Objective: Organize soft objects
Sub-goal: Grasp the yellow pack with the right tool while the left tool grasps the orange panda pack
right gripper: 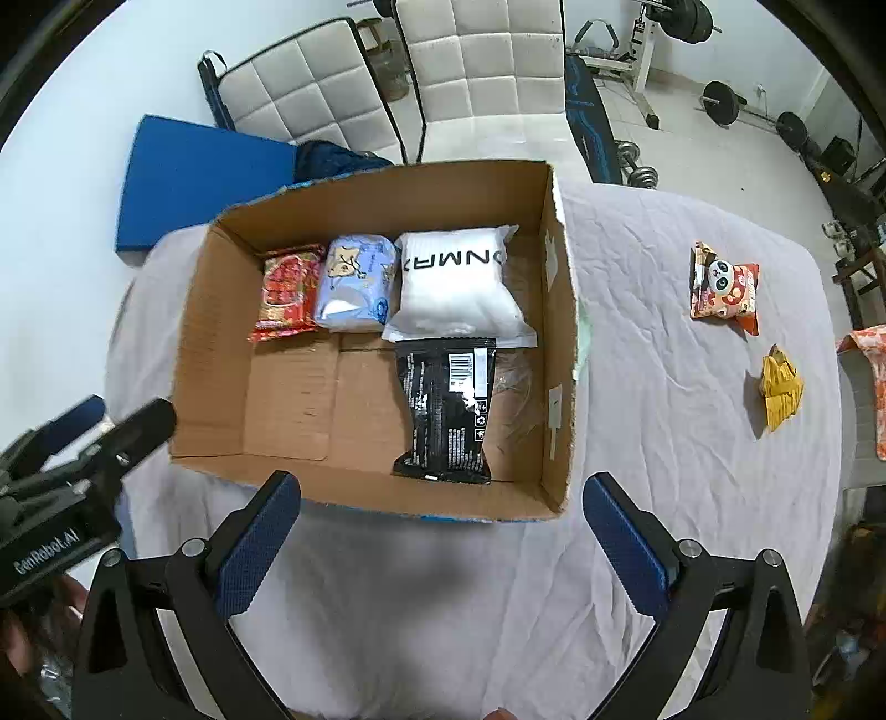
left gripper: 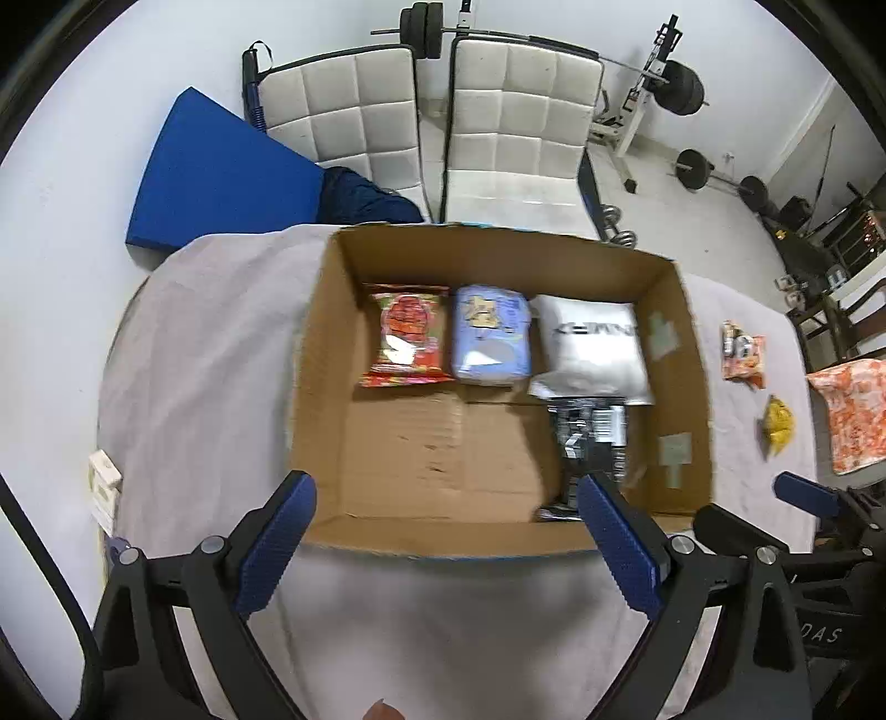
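An open cardboard box [right gripper: 382,493] [left gripper: 432,540] stands on a table with a light cloth. Along its far side lie a red packet [right gripper: 285,293] [left gripper: 407,338], a light blue packet [right gripper: 357,291] [left gripper: 490,338] and a white pouch [right gripper: 457,285] [left gripper: 592,349]. A black packet [right gripper: 446,410] [left gripper: 590,443] lies in front of the white pouch. On the cloth to the right lie a panda snack bag [right gripper: 722,285] [left gripper: 742,351] and a yellow packet [right gripper: 781,393] [left gripper: 778,423]. My left gripper [left gripper: 446,537] and right gripper [right gripper: 440,540] are open and empty at the box's near edge.
Two white padded chairs [right gripper: 470,61] stand behind the table, with a blue mat [right gripper: 194,177] on the floor at the left. Weights and a bench [right gripper: 653,33] are at the back right. An orange patterned cloth [left gripper: 853,410] lies at the table's right edge.
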`<state>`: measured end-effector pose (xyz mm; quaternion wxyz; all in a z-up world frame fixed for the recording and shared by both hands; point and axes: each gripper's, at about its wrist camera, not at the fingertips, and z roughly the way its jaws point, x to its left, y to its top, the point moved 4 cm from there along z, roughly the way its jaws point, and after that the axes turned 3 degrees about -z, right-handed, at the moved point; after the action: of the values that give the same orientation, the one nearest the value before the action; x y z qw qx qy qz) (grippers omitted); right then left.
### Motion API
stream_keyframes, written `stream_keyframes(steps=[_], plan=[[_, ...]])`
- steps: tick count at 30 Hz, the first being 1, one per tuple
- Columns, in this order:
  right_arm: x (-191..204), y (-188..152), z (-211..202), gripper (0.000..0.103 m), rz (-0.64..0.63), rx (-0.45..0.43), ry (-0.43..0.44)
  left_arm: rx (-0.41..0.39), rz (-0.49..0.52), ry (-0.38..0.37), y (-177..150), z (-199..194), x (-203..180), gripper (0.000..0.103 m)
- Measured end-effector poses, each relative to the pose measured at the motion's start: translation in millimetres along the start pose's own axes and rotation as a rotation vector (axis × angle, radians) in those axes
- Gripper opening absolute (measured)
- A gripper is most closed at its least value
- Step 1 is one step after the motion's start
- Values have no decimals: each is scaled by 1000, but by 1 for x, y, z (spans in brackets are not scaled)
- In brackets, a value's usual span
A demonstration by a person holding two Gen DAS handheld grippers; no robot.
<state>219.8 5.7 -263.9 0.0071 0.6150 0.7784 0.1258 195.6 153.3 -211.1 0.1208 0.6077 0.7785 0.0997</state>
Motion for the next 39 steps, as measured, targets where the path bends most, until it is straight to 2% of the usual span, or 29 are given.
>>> stream_keyframes(steps=[4,7,14,18,23,28,29,32,33,39], plan=[[-27,-3,-18,103,51,-13,36,-12,3,-34,2,-13,-29,97],[-66,-3,-30,103,122,-27,39,-19,29,-59,8,-18,-63,97],[-208,-2,-30,103,383,-32,-20,7,151,-107,27,1,-167,97],[-295,-8,-3,103,548,9,-43,60,215,-110,41,33,-233,97],[-378,-10,51,102,739,82,-7,164,231,-125,57,84,-294,97],[-418,-6,107,87,880,166,97,242,236,-107,68,127,-336,97],[-421,-5,116,85,891,180,113,253,240,-100,70,134,-342,97],[-422,0,140,61,904,223,186,280,253,-84,72,152,-353,97],[-421,1,143,60,879,241,181,290,256,-81,73,158,-357,97],[-429,19,124,58,576,234,-29,374,226,-123,77,188,-376,97]])
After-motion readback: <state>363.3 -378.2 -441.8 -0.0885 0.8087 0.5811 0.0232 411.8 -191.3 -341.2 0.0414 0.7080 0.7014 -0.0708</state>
